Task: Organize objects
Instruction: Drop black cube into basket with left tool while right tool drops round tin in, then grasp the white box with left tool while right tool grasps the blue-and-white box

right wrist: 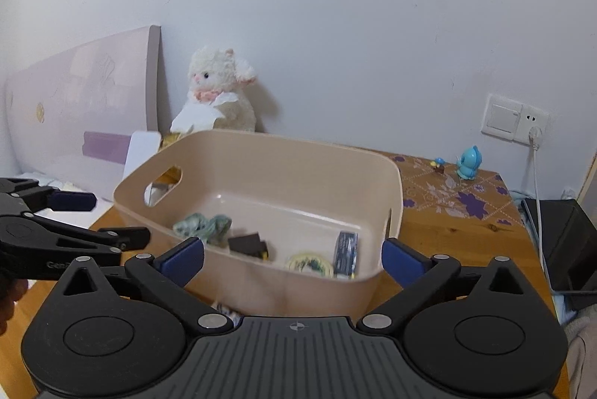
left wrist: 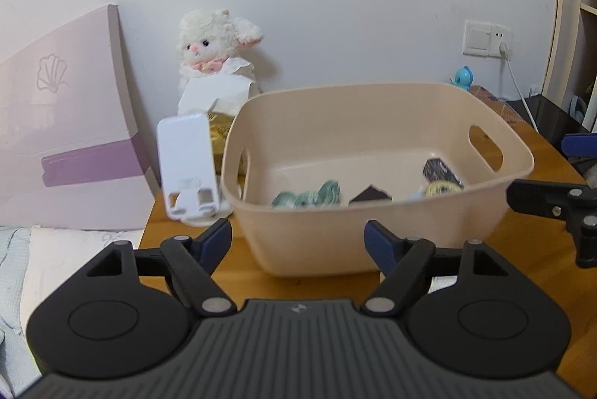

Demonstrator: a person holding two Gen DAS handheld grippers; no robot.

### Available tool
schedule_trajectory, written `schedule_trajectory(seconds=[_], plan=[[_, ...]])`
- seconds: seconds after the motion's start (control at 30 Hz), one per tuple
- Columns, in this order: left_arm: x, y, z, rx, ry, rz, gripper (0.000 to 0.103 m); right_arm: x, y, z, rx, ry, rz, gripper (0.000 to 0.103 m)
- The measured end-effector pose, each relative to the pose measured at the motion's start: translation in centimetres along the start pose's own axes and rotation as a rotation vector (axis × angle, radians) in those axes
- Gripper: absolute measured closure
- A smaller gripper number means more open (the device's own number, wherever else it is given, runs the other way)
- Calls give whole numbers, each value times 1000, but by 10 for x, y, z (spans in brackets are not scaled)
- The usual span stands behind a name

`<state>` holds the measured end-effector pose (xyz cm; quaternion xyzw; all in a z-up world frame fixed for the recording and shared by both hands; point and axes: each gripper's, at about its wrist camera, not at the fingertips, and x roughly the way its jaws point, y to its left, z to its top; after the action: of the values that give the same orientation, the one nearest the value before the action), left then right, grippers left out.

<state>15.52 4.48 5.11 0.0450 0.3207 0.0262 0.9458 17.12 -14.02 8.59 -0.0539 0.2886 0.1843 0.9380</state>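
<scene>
Left gripper (left wrist: 297,238) sits closest to my left wrist camera, its blue-padded fingers (left wrist: 216,242) spread wide and holding nothing. Straight ahead between them stands the beige basket (left wrist: 373,223) on the wooden worktop (left wrist: 522,272). Inside I see a teal cloth bundle (left wrist: 308,197) and a dark wedge (left wrist: 369,194). Beyond the left finger stands a white phone stand (left wrist: 188,164), with a plush lamb (left wrist: 214,50) behind it.

From my right wrist camera, the right gripper (right wrist: 293,255) also has its fingers (right wrist: 405,261) wide apart and empty, flanking the basket's near wall. A dark packet (right wrist: 346,251) and a round patch (right wrist: 309,264) lie near the right finger. A blue toy figure (right wrist: 469,163) stands well beyond it.
</scene>
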Motion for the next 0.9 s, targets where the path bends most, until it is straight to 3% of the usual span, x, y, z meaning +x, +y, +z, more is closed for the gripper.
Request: schedule_trajectory(seconds=[0.4, 0.9], plan=[[-9, -1, -52, 7, 65, -23, 23, -9, 5, -59, -5, 108, -14, 0], [24, -3, -98, 13, 167, -35, 23, 30, 20, -109, 1, 263, -12, 0]])
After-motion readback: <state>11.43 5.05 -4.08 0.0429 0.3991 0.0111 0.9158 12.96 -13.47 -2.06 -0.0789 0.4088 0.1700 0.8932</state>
